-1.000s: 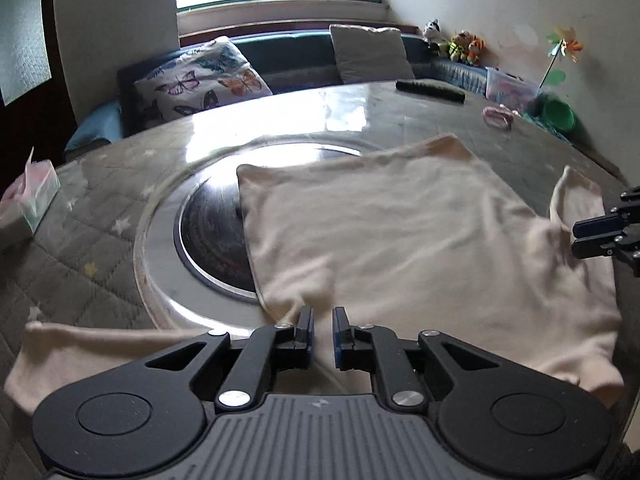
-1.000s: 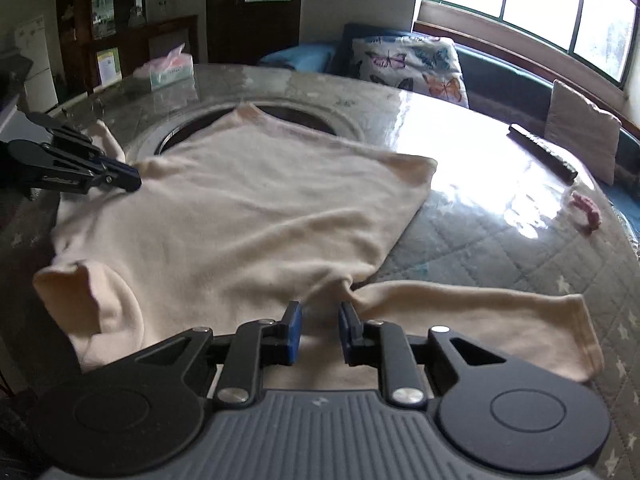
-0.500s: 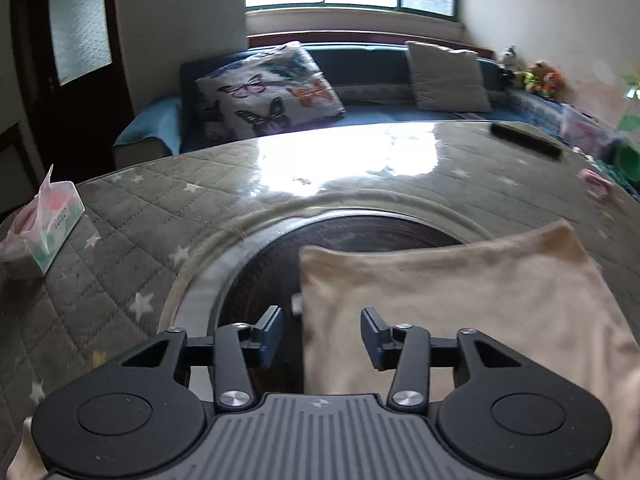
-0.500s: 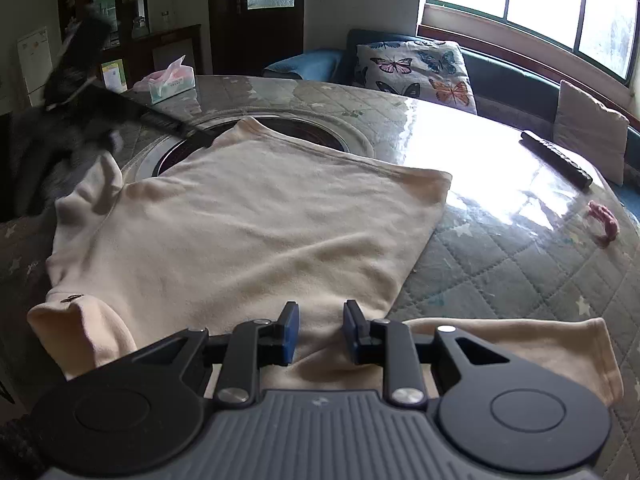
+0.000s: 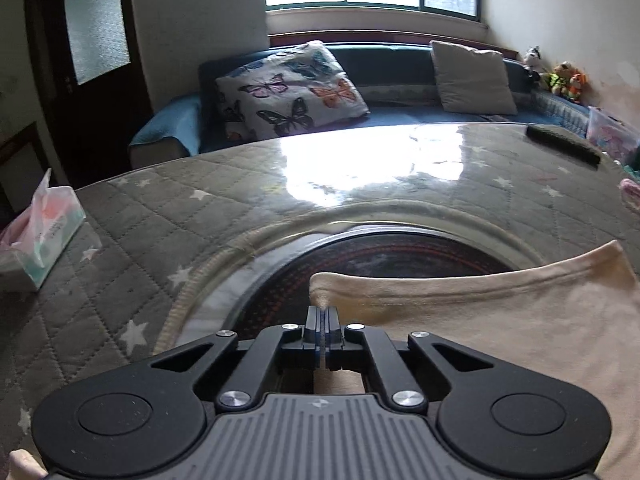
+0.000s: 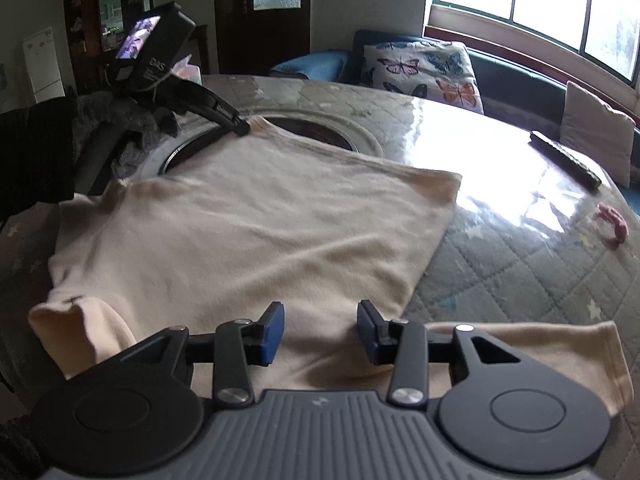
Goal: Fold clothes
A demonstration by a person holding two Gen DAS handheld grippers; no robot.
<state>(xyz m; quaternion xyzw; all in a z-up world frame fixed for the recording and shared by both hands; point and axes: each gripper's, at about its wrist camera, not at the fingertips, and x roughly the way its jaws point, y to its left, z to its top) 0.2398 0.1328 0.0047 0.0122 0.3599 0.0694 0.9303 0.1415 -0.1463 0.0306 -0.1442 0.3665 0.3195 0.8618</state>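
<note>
Cream t-shirt point(image 6: 256, 232) is spread flat on the round quilted bench point(image 6: 520, 272), its far hem corner lying over the dark round inset point(image 5: 384, 264) in the middle. Left tongs point(image 5: 321, 314) are pinched tight on that corner of the shirt, same thing in the right view point(image 6: 240, 126). Right tongs point(image 6: 320, 328) sit low over the near edge with the jaws opening, fabric under the gap but the pads not pressing it. Tissue box point(image 5: 40, 236) off to the left, remote point(image 6: 564, 160) near the far edge.
</note>
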